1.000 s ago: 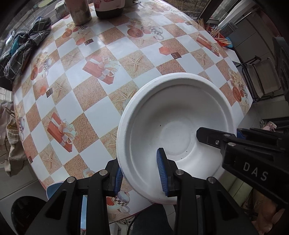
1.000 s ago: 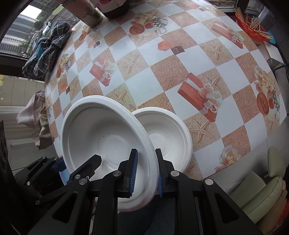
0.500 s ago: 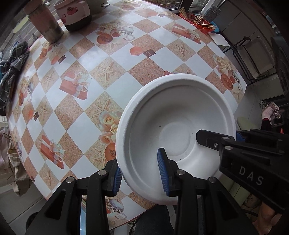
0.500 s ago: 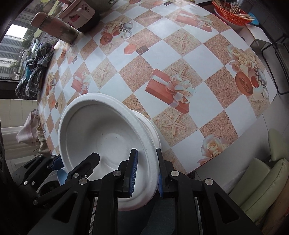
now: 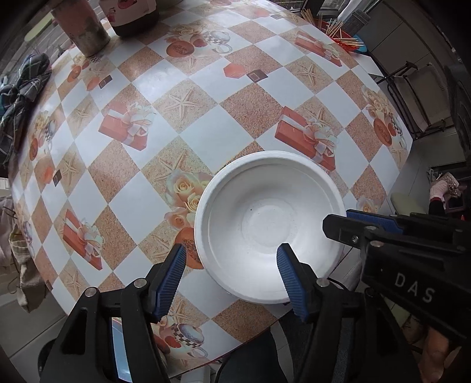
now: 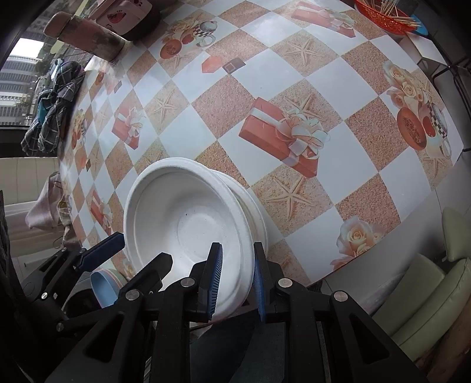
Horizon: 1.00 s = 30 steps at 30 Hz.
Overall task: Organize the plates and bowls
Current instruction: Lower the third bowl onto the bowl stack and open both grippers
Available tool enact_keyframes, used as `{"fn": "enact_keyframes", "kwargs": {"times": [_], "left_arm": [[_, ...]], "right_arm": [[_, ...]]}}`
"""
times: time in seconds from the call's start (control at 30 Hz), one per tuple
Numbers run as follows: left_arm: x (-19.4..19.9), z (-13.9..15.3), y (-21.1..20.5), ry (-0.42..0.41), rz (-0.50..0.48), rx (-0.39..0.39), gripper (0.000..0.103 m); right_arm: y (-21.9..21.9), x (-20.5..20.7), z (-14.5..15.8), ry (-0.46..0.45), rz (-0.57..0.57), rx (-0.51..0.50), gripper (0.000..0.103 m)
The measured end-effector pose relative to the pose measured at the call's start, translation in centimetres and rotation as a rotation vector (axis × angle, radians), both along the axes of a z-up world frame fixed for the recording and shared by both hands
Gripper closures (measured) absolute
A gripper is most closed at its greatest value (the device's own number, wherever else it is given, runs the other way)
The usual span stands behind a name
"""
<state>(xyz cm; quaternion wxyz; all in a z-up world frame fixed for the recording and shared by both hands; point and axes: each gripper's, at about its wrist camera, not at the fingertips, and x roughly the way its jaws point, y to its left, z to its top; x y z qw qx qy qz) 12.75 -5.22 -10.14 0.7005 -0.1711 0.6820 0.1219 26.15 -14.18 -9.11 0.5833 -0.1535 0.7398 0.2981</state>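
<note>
A white foam bowl (image 5: 269, 227) sits tilted near the table's front edge. In the right wrist view this bowl (image 6: 188, 224) leans into a second white bowl (image 6: 257, 212), of which only the rim shows beneath it. My left gripper (image 5: 231, 277) is opening. Its blue pads stand wide on either side of the near rim and do not touch it. My right gripper (image 6: 235, 277) still has the rim between its pads, and its jaws are just starting to part. The right gripper (image 5: 356, 225) also shows at the bowl's right side.
The checked tablecloth (image 5: 206, 123) ends just past the bowls. At the back stand a rusty tin (image 5: 82, 29), a dark jar (image 5: 129, 14) and a red basket of sticks (image 5: 338, 29). A plaid cloth (image 5: 17, 88) lies at the left. A pale blue dish (image 6: 103, 285) sits below the edge.
The tilted bowl has come down over the second bowl, which now mostly hides under it. The left jaws, earlier clamped on the rim, have spread wide off it.
</note>
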Motion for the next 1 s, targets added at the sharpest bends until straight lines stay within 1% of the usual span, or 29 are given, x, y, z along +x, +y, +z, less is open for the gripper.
{"fn": "enact_keyframes", "kwargs": {"times": [0.03, 0.07, 0.1, 0.13, 0.2, 0.27, 0.43, 0.5, 0.63, 0.83, 1.0], "left_arm": [[-0.1, 0.0, 0.2, -0.001, 0.009, -0.001, 0.032], [-0.3, 0.0, 0.4, -0.001, 0.019, -0.001, 0.030], [-0.5, 0.1, 0.6, -0.003, 0.031, -0.002, 0.029], [-0.8, 0.2, 0.8, -0.008, 0.043, -0.004, 0.029], [-1.4, 0.3, 1.2, -0.016, 0.073, -0.014, 0.026], [-2.1, 0.3, 1.5, -0.017, 0.102, -0.028, 0.025], [-3.7, -0.2, 2.5, 0.009, 0.166, -0.051, 0.025], [-4.3, -0.3, 2.9, 0.017, 0.192, -0.055, 0.025], [-5.0, -0.4, 3.2, 0.030, 0.216, -0.055, 0.025], [-5.4, 0.2, 2.8, 0.023, 0.199, -0.043, 0.025], [-6.2, 0.5, 2.9, 0.020, 0.215, -0.037, 0.025]], "right_arm": [[-0.1, 0.1, 0.0, -0.001, -0.008, -0.001, 0.054], [-0.3, 0.3, -0.1, 0.003, -0.020, 0.003, 0.020], [-0.6, 0.5, -0.1, 0.008, -0.037, 0.012, 0.009], [-0.8, 0.7, -0.1, 0.010, -0.052, 0.017, 0.005], [-1.2, 1.1, -0.3, -0.002, -0.070, -0.004, 0.005], [-1.6, 1.2, -0.5, -0.032, -0.069, -0.024, 0.001], [-2.0, 0.3, -0.6, -0.126, -0.018, -0.039, 0.001], [-2.0, -0.2, -0.7, -0.146, 0.004, -0.045, 0.001], [-2.1, -0.8, -1.1, -0.113, 0.006, -0.036, 0.001], [-2.5, -0.7, -1.0, -0.100, -0.027, -0.029, 0.001], [-2.4, -1.1, -1.0, -0.092, -0.023, -0.026, 0.001]]}}
